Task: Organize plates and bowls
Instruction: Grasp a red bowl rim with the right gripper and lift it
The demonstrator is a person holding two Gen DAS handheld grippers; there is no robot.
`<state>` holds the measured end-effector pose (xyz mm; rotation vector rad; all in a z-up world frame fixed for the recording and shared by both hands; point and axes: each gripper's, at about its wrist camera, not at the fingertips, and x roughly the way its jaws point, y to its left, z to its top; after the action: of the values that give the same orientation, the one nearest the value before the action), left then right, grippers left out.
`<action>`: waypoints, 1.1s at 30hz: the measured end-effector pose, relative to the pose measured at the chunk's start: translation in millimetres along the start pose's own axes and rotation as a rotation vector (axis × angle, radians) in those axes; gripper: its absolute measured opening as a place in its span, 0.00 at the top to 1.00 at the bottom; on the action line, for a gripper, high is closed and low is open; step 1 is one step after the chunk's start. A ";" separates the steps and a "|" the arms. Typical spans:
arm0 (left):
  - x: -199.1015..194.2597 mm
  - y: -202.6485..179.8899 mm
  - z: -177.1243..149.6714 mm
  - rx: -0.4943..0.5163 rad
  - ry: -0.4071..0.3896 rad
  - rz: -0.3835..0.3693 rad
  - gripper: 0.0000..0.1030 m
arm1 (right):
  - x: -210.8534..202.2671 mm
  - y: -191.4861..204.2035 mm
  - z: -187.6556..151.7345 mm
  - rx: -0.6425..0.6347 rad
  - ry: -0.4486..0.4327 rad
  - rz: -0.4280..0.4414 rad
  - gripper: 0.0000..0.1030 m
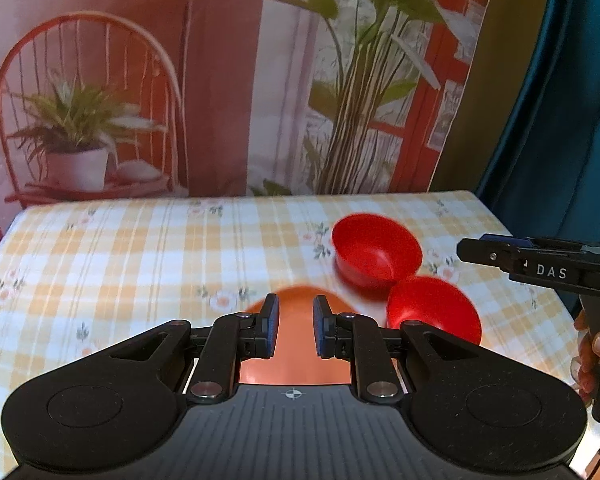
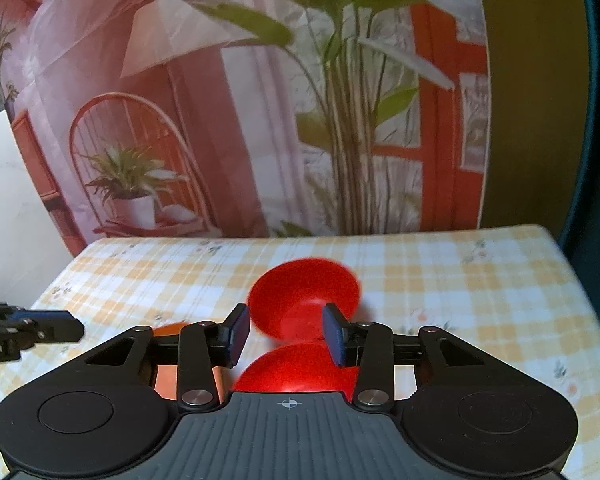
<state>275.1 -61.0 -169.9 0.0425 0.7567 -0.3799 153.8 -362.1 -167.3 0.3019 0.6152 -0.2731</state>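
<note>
bowls first: two red bowls sit on the checked tablecloth (image 1: 140, 248), far bowl (image 1: 376, 254) and near bowl (image 1: 434, 310) touching side by side toward the right edge, not nested. orange plate (image 1: 296, 344) lies flat just left of them, mostly hidden under the left gripper (image 1: 296, 326). left gripper has jaws nearly together with a narrow gap, nothing pinched, plate seen through the gap below. right gripper (image 2: 286, 334) has jaws partly spread, nothing between the pads, both bowls in line ahead. judgement: dishes grouped in one area but bowls not yet stacked, so task looks partway; nesting the bowls seems left. printed backdrop (image 1: 220, 80) hangs behind the table.
</note>
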 end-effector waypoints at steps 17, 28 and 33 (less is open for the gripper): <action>63.4 -24.4 60.0 0.062 -0.006 -0.047 0.60 | 54.6 -46.5 19.3 -0.010 0.044 -0.026 0.63; 143.6 -28.2 52.9 0.015 0.123 -0.097 0.65 | 99.6 -62.4 4.2 0.094 0.119 -0.004 0.66; 166.5 -30.0 45.6 0.014 0.166 -0.101 0.67 | 110.6 -61.9 1.2 0.100 0.141 0.009 0.72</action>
<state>405.0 -150.3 -246.4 0.0490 0.9222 -0.4821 220.2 -437.3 -244.8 0.4224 0.7403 -0.2763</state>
